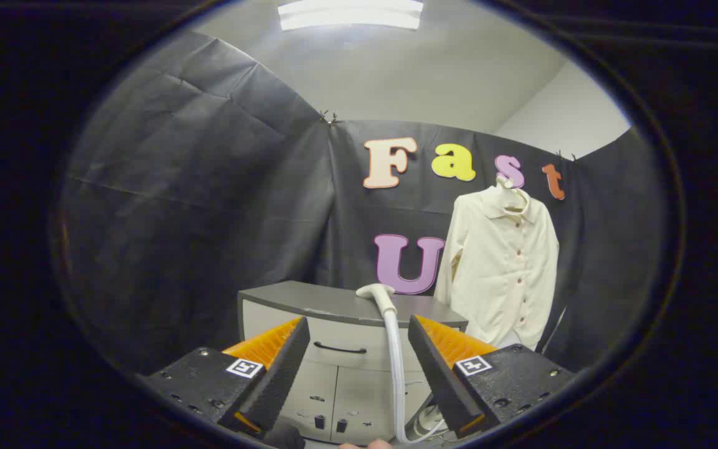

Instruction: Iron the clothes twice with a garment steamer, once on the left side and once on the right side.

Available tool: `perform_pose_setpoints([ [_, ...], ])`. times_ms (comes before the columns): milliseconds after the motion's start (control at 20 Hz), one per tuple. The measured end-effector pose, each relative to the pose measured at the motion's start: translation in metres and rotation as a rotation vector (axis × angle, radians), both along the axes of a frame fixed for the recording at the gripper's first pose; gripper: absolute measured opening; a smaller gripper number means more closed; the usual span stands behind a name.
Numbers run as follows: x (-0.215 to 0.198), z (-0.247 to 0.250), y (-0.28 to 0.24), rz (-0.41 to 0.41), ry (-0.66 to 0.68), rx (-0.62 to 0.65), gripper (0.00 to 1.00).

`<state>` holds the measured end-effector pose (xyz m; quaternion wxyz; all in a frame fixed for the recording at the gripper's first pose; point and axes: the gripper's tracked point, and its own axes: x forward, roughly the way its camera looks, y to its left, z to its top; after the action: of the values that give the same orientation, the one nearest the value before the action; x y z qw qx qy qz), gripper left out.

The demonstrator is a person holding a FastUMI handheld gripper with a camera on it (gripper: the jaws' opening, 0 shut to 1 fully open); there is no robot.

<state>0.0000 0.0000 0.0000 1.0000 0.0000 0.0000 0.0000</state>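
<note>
A cream button-up shirt (501, 268) hangs on a hanger against the black cloth wall, beyond the fingers and to their right. The white steamer head (379, 293) rests on top of a grey cabinet (334, 302), straight ahead of the fingers. Its white hose (396, 374) drops down the cabinet front, passing between the two fingers in the view. My gripper (357, 327) is open, well short of the steamer head, with nothing between its fingers.
The cabinet has a drawer with a dark handle (339, 349) and doors below. The hose curls onto the floor (427, 427) at the cabinet's foot. Black cloth walls close the booth to the left, behind and to the right.
</note>
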Motion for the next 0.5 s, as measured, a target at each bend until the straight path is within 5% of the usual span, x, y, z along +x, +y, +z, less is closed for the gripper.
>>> perform_pose_setpoints([
  [500, -0.0003, -0.0083, -0.0062, 0.006, 0.017, 0.016, 0.96],
])
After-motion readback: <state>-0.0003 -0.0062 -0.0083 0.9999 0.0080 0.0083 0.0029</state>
